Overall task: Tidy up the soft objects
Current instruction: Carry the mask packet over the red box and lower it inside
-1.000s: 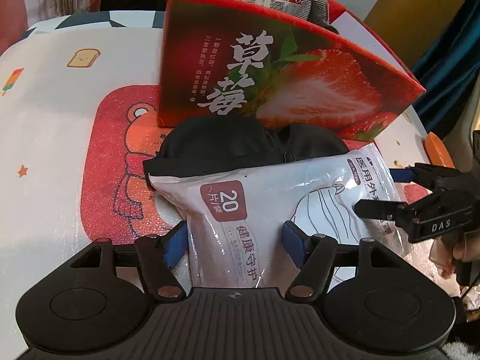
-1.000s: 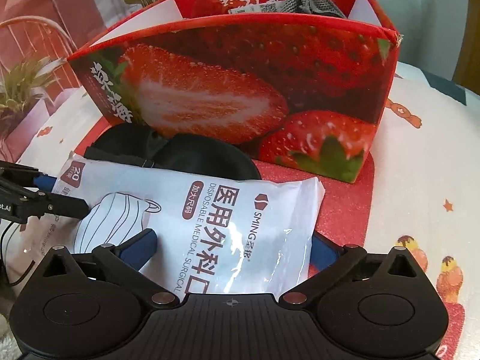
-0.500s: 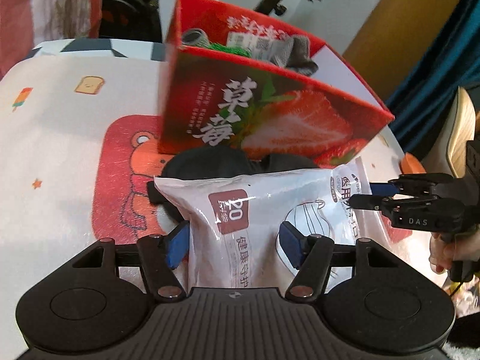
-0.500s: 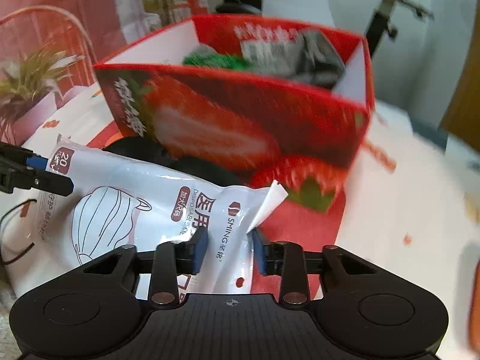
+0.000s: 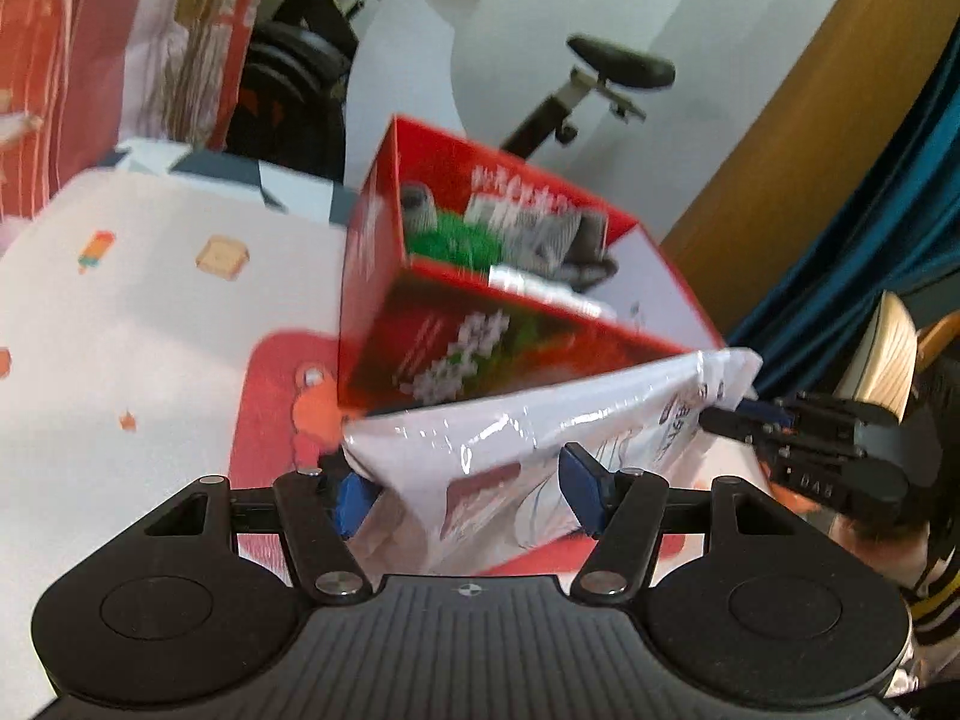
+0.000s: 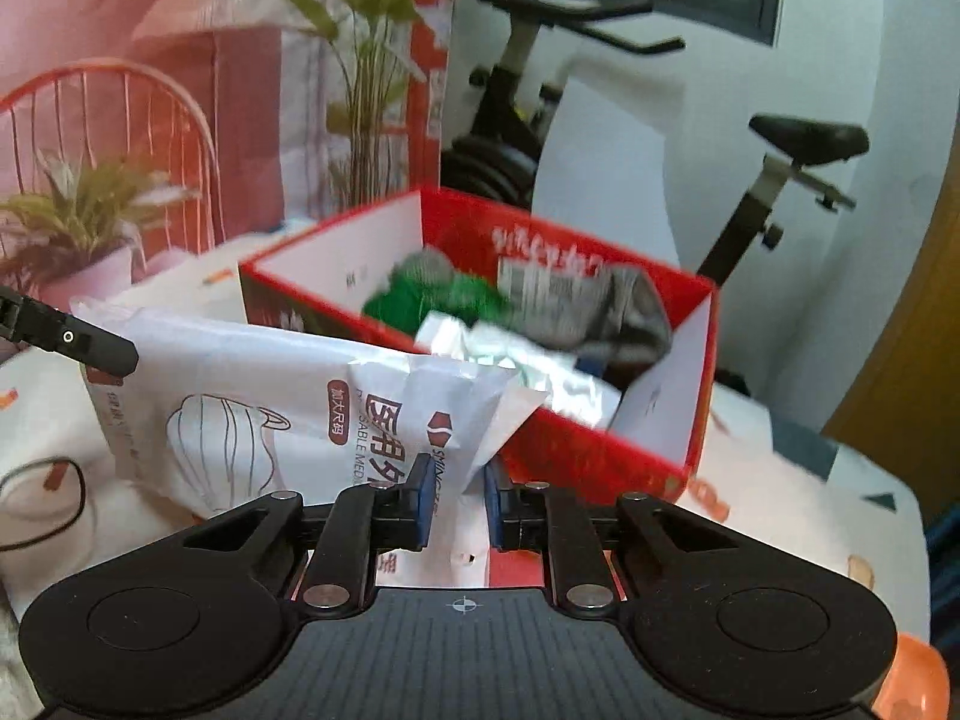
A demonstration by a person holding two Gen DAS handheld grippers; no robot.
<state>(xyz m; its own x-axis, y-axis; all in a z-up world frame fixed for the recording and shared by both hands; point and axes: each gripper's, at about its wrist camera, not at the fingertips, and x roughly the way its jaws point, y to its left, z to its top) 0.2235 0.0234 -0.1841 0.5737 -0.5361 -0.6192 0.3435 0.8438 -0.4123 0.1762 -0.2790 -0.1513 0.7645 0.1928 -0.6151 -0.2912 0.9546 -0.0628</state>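
A white plastic pack of face masks (image 5: 528, 450) (image 6: 270, 414) hangs in the air in front of the red strawberry box (image 5: 420, 324) (image 6: 600, 438). My right gripper (image 6: 456, 504) is shut on one end of the pack; it also shows in the left wrist view (image 5: 726, 420). My left gripper (image 5: 468, 495) has its blue pads either side of the pack's other end, wide apart; one left finger (image 6: 90, 348) shows in the right wrist view. The box holds a green item (image 6: 444, 300), grey cloth (image 6: 624, 312) and packets.
The box stands on a red bear mat (image 5: 270, 396) on a white printed tablecloth (image 5: 120, 330). An exercise bike (image 6: 774, 180) and potted plants (image 6: 72, 228) stand behind the table. A chair (image 5: 894, 348) is at the right.
Both grippers have lifted the mask pack up off the table to the height of the box rim. The black cloth under it has dropped out of view. The right gripper closed on the pack.
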